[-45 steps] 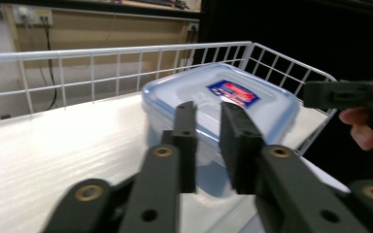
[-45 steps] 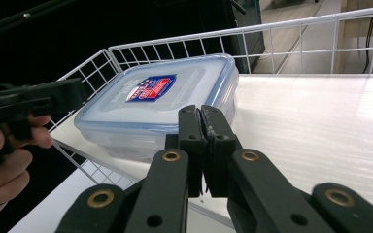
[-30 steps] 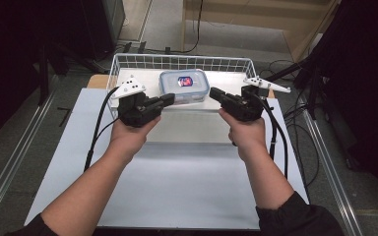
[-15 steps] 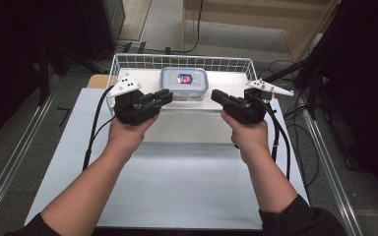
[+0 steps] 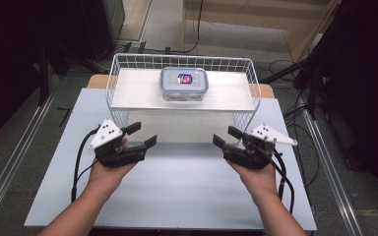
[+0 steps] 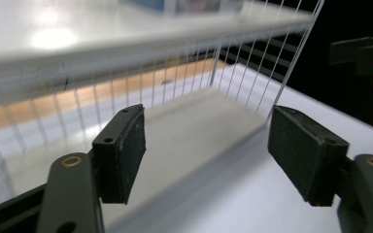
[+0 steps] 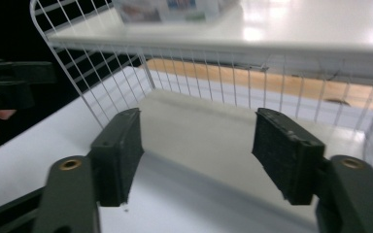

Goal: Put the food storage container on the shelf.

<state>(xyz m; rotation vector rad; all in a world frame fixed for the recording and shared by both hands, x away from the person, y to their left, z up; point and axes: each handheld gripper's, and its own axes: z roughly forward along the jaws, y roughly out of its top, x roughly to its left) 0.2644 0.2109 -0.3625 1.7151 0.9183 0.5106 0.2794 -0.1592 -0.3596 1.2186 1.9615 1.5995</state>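
**High view: both grippers low over the table, jaws apart and holding nothing, container up on the shelf**

High view shows the pale grey table (image 5: 177,196) taking up most of the frame, with dark floor and cables around it. At its far side stands a white wire basket rack (image 5: 182,64) whose flat white shelf (image 5: 138,93) sits raised above the table surface, leaving an open space underneath.

On that shelf, near its middle and toward the back, rests the clear plastic container (image 5: 183,83) with a blue-rimmed lid and a small label on top. It lies flat, apart from the wire walls and well apart from both grippers.

The person's forearms come in from the bottom edge. The left gripper (image 5: 140,135) sits in front of the rack's left corner, the right gripper (image 5: 226,136) in front of its right corner; both point inward and toward the rack, near the table.

Both grippers' jaws have just been opening. In the left gripper view the two black pads (image 6: 121,150) stand wide apart with nothing between them, looking into the space under the shelf. The right gripper view shows the same: its pads (image 7: 286,150) are widely spread, nothing gripped, facing the wire front and the space below the shelf. In each of these views the other gripper is a dark shape at the edge.
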